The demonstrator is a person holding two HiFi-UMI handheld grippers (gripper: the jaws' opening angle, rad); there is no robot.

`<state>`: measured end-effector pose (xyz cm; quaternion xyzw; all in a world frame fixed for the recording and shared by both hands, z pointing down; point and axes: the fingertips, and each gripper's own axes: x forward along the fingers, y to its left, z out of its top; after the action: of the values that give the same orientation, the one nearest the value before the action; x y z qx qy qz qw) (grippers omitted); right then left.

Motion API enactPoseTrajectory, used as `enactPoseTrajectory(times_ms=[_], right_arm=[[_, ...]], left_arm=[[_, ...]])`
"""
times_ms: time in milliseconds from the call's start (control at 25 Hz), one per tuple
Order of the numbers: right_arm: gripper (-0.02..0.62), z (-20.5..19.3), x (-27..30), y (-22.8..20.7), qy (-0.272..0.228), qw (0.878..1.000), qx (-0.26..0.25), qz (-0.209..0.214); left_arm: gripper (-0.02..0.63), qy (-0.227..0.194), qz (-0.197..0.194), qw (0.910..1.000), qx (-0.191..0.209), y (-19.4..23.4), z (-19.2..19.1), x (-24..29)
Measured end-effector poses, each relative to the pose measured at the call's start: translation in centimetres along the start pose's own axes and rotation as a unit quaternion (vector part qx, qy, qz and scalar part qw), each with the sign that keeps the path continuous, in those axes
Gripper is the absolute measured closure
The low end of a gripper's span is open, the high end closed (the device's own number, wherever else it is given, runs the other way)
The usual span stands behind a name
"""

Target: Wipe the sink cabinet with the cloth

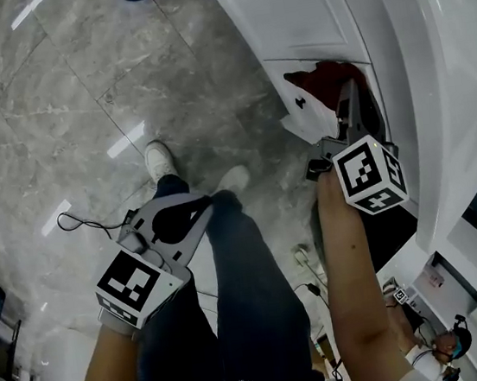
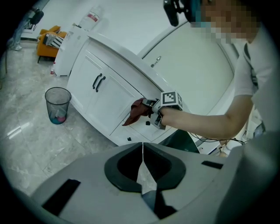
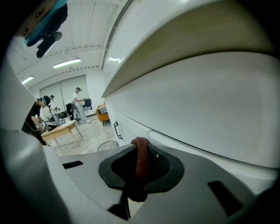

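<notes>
Dark-red woven cloth [image 3: 140,165] sits pinched between the jaws of my right gripper [image 3: 141,152], low in the middle of the right gripper view. The jaws are clamped on a narrow fold that pokes up past the tips. In the head view that gripper is in the upper right of the frame, pressing the cloth against a drawer front of the white sink cabinet [image 1: 307,19], with the rest of the fabric bunched above it. The left gripper view shows a loose corner hanging down and to the left, at centre frame.

I judge the cloth to be light, limp and slightly grippy from its mesh weave, so it should not slip out. It will fold and drag rather than stay flat, so a hold on a thick bunch near its middle is best, keeping fabric between the hard jaw tips and the glossy paint.

My left gripper [image 1: 177,219] hangs in the lower left of the head view, over the grey stone floor [image 1: 55,122]. Its jaws are closed together on nothing. A mesh waste bin [image 2: 57,105] stands at the left of the left gripper view.
</notes>
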<state>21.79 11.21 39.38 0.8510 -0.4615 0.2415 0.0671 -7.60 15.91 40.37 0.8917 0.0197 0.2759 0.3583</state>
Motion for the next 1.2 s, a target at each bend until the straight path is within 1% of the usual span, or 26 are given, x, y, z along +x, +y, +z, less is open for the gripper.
enactPoseTrajectory(times_ms=[160, 240, 400, 560, 680, 880, 1040, 1120, 1200], right_arm=[[0.546, 1.1, -1.5, 3.2, 0.003, 0.998, -0.008, 0.057], [0.546, 1.6, -3.1, 5.2, 0.006, 0.996, -0.013, 0.086], [0.546, 3.8, -5.8, 9.2, 0.007, 0.988, -0.021, 0.155], [0.546, 6.9, -9.7, 11.6, 0.0, 0.979, -0.032, 0.203], [0.546, 9.7, -12.9, 12.8, -0.013, 0.974, -0.04, 0.225], [0.546, 14.0, -16.9, 14.2, -0.04, 0.967, -0.043, 0.249], [0.546, 16.9, -21.0, 14.8, -0.047, 0.962, -0.051, 0.266], [0.546, 18.5, -22.7, 15.0, -0.053, 0.959, -0.059, 0.272], [0.546, 20.1, -24.3, 14.8, -0.062, 0.958, -0.057, 0.274]], left_arm=[[0.594, -0.019, 0.008, 0.9998, -0.004, -0.9, 1.2, -0.8], [0.594, -0.027, 0.014, 0.9995, 0.002, -1.2, 2.0, -1.8], [0.594, -0.051, 0.026, 0.9979, 0.03, -1.6, 5.4, -3.4], [0.594, -0.068, 0.024, 0.995, 0.069, -3.8, 9.4, -4.8], [0.594, -0.076, 0.02, 0.9915, 0.104, -6.2, 12.1, -5.8], [0.594, -0.095, 0.013, 0.9836, 0.152, -9.1, 17.2, -7.3], [0.594, -0.113, -0.002, 0.9779, 0.176, -13.3, 20.8, -9.1], [0.594, -0.116, -0.009, 0.9752, 0.189, -15.1, 22.1, -10.0], [0.594, -0.116, -0.015, 0.9724, 0.202, -16.7, 23.2, -10.7]])
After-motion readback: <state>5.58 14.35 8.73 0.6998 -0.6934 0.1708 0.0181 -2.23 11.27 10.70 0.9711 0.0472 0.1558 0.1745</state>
